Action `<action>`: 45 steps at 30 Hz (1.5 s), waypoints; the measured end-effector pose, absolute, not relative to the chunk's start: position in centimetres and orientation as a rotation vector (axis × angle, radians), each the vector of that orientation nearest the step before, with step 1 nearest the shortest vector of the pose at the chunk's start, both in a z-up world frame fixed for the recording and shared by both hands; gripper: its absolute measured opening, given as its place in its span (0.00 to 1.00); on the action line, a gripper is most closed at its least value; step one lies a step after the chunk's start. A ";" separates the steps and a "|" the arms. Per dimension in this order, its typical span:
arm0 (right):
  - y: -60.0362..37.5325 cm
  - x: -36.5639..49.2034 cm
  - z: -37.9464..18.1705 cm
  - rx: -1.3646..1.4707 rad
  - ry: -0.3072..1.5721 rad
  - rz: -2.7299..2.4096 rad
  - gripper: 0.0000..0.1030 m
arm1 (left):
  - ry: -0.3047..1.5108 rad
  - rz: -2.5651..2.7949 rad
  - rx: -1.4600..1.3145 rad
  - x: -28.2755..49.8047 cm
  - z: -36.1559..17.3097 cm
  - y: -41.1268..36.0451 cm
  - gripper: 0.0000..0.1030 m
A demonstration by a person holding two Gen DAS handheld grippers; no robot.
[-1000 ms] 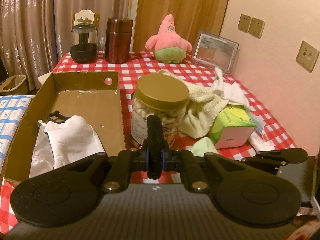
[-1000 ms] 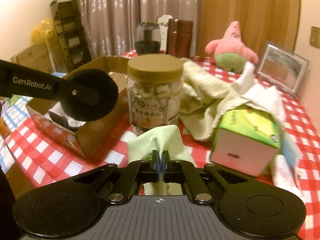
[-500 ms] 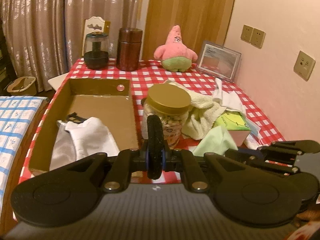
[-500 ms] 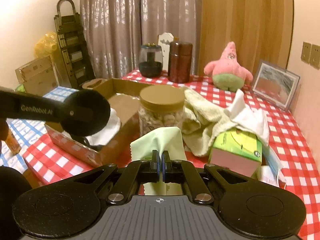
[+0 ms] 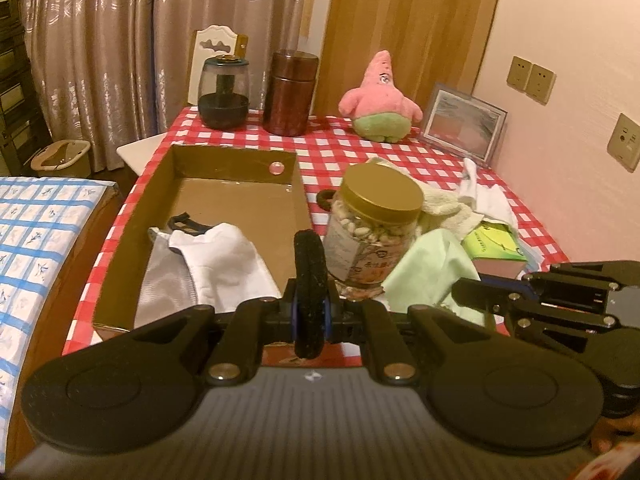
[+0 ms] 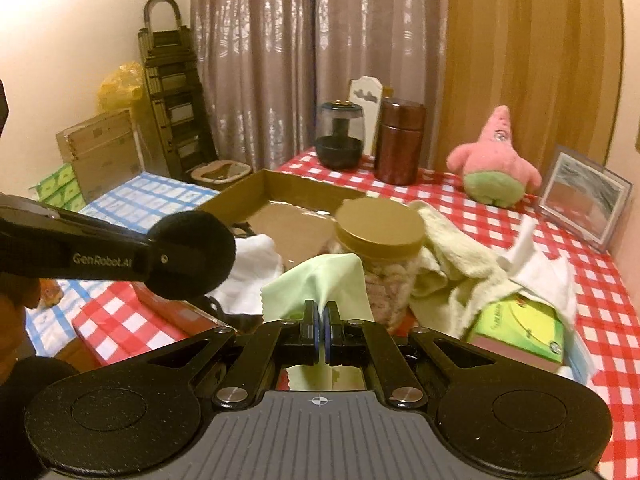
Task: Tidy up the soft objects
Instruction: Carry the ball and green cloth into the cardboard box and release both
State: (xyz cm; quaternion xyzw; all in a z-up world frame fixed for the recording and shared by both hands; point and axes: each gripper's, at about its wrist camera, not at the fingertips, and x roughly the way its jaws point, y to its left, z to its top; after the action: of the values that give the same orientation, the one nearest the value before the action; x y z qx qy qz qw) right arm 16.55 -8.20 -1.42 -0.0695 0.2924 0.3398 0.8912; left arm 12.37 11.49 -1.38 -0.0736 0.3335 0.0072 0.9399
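My right gripper (image 6: 321,320) is shut on a pale green cloth (image 6: 320,284), held above the table in front of the jar; the cloth also shows in the left wrist view (image 5: 428,268). My left gripper (image 5: 308,312) is shut with a black foam ring (image 5: 308,276) standing between its fingers. The open cardboard box (image 5: 236,200) lies on the left and holds a white cloth (image 5: 224,256) and a grey one (image 5: 164,284). A cream towel (image 6: 452,264) and a white cloth (image 6: 540,268) lie on the table beside a green tissue box (image 6: 520,328).
A gold-lidded jar of nuts (image 5: 372,224) stands right of the box. At the back are a pink plush star (image 5: 380,100), a brown canister (image 5: 292,92), a dark glass pot (image 5: 224,92) and a picture frame (image 5: 464,124). A blue-checked surface (image 5: 36,232) lies left of the table.
Both grippers have pulled back and risen. The right gripper has lifted the green cloth off the table and carried it leftward toward the box.
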 end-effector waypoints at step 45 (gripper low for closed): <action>3.7 24.4 -8.3 -0.078 0.770 0.805 0.38 | 0.745 0.153 -0.138 17.1 -7.1 22.5 0.32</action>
State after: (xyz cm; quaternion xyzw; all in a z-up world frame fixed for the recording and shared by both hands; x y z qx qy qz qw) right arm 24.44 3.68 -8.29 -0.0370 0.3651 0.3821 0.8481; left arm 17.08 22.49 -7.10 -0.0671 0.3633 0.0747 0.9262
